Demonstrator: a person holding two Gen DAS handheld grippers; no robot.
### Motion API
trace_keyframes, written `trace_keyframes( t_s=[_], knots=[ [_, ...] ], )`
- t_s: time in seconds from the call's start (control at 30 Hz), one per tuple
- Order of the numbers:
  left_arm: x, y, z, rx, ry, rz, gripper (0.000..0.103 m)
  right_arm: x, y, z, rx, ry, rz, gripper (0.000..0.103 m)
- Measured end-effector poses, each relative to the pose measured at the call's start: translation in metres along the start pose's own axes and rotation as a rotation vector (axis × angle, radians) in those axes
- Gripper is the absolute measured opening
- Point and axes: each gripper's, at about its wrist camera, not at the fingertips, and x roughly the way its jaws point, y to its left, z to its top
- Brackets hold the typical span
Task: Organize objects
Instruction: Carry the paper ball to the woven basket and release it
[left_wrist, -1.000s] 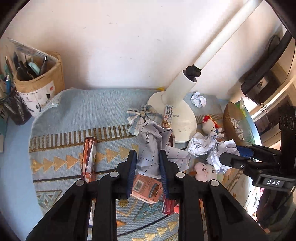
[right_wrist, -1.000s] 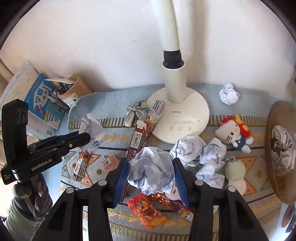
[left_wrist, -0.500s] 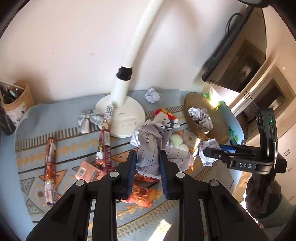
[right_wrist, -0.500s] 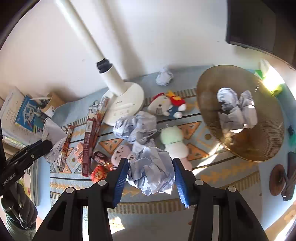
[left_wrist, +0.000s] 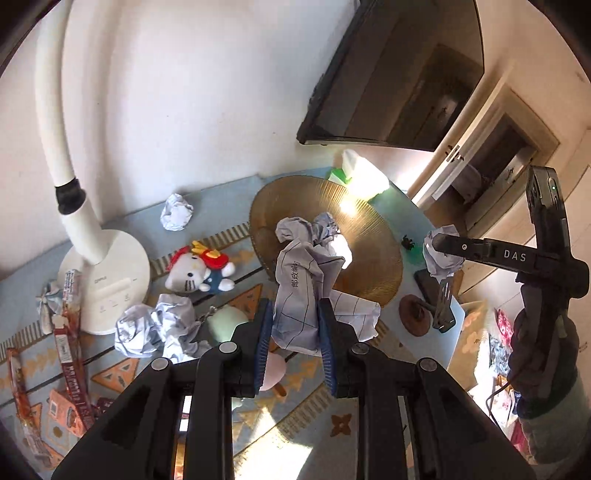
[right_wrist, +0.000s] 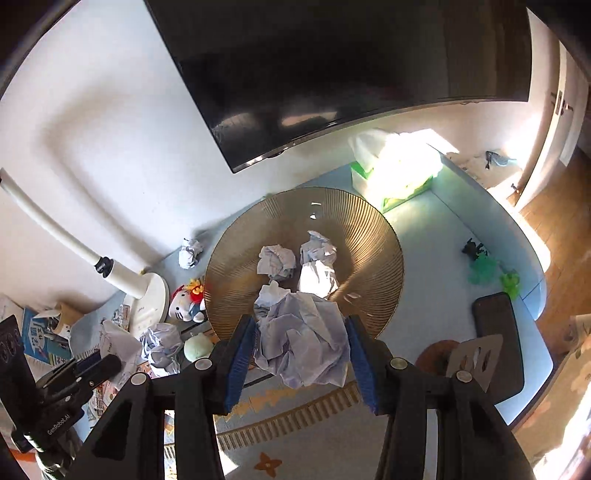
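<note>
My left gripper (left_wrist: 295, 332) is shut on a crumpled sheet of gridded paper (left_wrist: 303, 291), held above the rug just left of a ribbed amber bowl (left_wrist: 373, 251). My right gripper (right_wrist: 301, 350) is shut on a crumpled paper ball (right_wrist: 304, 339) at the near rim of the same bowl (right_wrist: 369, 236), which holds three paper balls (right_wrist: 277, 262). The right gripper (left_wrist: 439, 245) also shows in the left wrist view, beyond the bowl's right side. More paper balls (left_wrist: 155, 328) lie on the rug, and one (left_wrist: 176, 217) sits by the wall.
A white desk lamp (left_wrist: 107, 273), a cat plush toy (left_wrist: 199, 271) and snack wrappers (left_wrist: 70, 332) lie to the left. A tissue box (right_wrist: 399, 173), a dark phone (right_wrist: 498, 321), green toys (right_wrist: 487, 267) and a spatula (right_wrist: 474, 358) sit right of the bowl. A dark screen (right_wrist: 332, 74) hangs above.
Both grippers have swung right from the lamp and wrappers toward the amber bowl, each still holding its crumpled paper. The right one is now at the bowl's near rim.
</note>
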Motion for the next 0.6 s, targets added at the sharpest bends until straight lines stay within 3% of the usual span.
trace_keyframes(
  t_s=[0.23,0.33,0.37,0.4,0.47,0.5,0.6],
  knots=[
    [0.037,-0.047,0.02,0.05,0.007,-0.022,0.021,-0.001,-0.021,0.018,-0.025,0.001,0.024,0.05],
    [0.047,-0.059,0.026,0.056,-0.003,-0.014,0.024,0.003,-0.024,0.026,-0.042,0.002,0.024,0.056],
    [0.05,-0.061,0.028,0.043,-0.007,-0.008,0.029,0.006,-0.026,0.028,-0.036,0.003,0.037,0.06],
    [0.053,-0.061,0.028,0.027,-0.014,-0.002,0.042,0.007,-0.03,0.029,-0.028,0.004,0.052,0.071],
    [0.06,-0.059,0.027,-0.007,-0.013,-0.009,0.059,0.011,-0.036,0.03,-0.015,0.014,0.07,0.078],
    [0.064,-0.056,0.026,-0.034,-0.004,-0.009,0.074,0.013,-0.039,0.03,-0.013,0.02,0.074,0.078],
    [0.069,-0.044,0.016,-0.096,0.01,-0.004,0.077,0.015,-0.046,0.028,-0.013,0.029,0.062,0.078]
  ],
)
